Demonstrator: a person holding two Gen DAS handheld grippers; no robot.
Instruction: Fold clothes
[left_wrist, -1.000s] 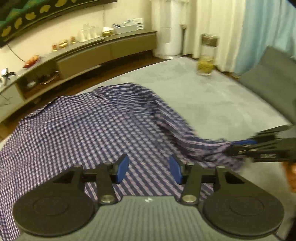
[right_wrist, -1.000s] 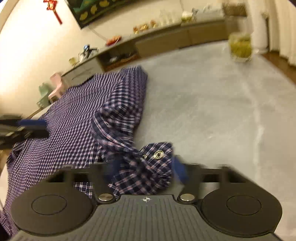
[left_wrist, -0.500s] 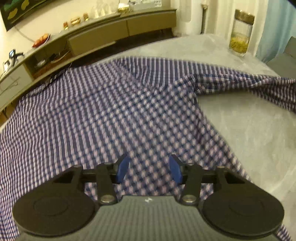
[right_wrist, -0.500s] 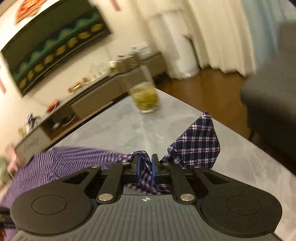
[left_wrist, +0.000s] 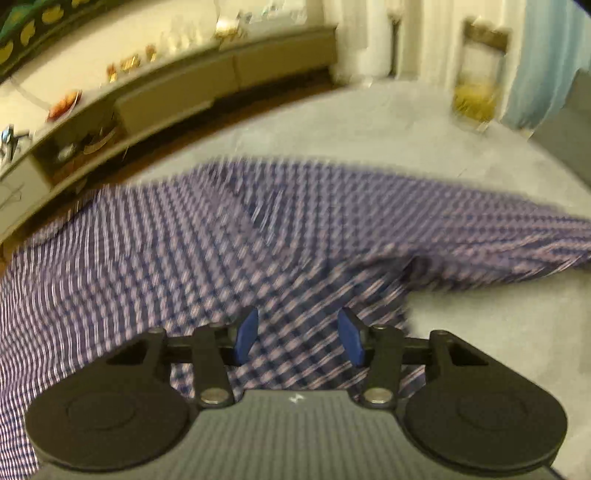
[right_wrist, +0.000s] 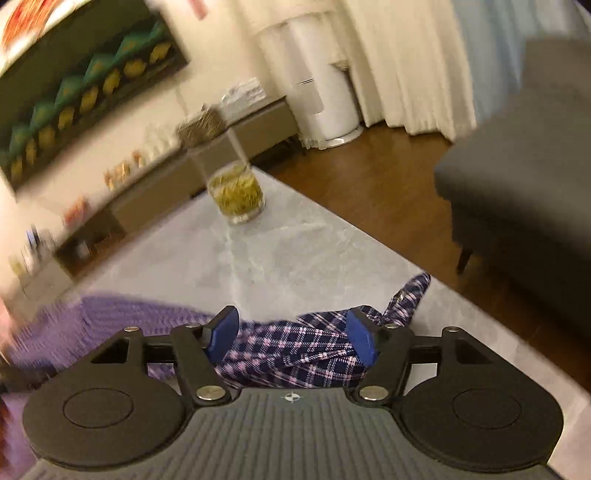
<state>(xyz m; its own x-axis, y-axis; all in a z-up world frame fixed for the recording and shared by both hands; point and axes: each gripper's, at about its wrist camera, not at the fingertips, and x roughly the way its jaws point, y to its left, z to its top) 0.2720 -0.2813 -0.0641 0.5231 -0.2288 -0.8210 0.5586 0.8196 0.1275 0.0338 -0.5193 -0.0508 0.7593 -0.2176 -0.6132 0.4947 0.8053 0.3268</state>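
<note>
Right fingers (right_wrist: 291, 338) opening; the sleeve (right_wrist: 295, 354) lies between them, the pads no longer pinching it. It stretches out ahead of them across the surface (right_wrist: 295, 251), cuff beyond the right pad, probably laid flat for folding inward. Left fingers (left_wrist: 297, 341) also parting, released, nothing gripped; the shirt (left_wrist: 166, 251) spreads beneath and ahead of them, likely a hover before picking an edge. Jar (right_wrist: 236, 195) stands well ahead, clear of the cloth.
</note>
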